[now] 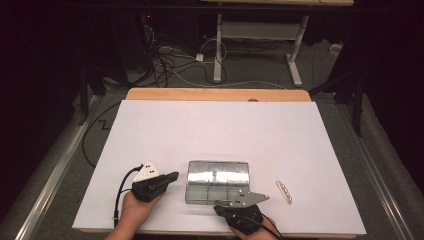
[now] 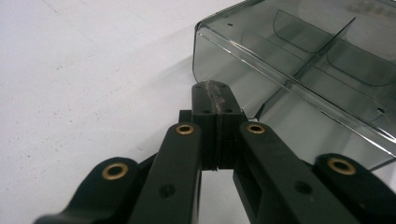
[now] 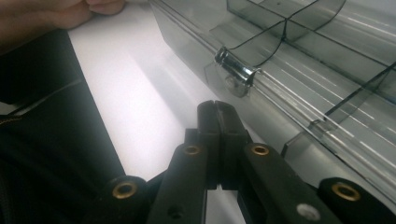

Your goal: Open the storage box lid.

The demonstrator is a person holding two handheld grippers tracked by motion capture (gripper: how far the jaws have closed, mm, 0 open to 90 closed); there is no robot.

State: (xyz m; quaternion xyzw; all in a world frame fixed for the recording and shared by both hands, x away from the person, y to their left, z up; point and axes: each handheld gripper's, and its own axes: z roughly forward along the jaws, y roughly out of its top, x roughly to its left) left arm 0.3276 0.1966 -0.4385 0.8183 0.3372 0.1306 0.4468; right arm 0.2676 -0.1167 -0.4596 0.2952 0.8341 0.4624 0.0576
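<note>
No readable text, labels, brands, numbers or signs anywhere. Clear plastic box (image 1: 218, 181) near the desk's (image 1: 220, 125) front edge: plain, unmarked. Small strip (image 1: 284, 192) toward the front right corner: just dots, no writing. Grey plates on both tools: holes only, no lettering.

Bg items, high view: white sheet, small strip, desk, cables.

White sheet (image 1: 210, 125) covers most of the wooden tabletop (image 1: 215, 94); bare wood shows along far edge. Small pale strip w/ a row of holes (image 1: 284, 192) lies on the sheet toward its near right, angled. Beyond the table: white-legged desk frame (image 1: 260, 45) on grey floor, tangle of cables (image 1: 170, 62) left of it, black cable (image 1: 92, 135) beside table's left edge.
</note>
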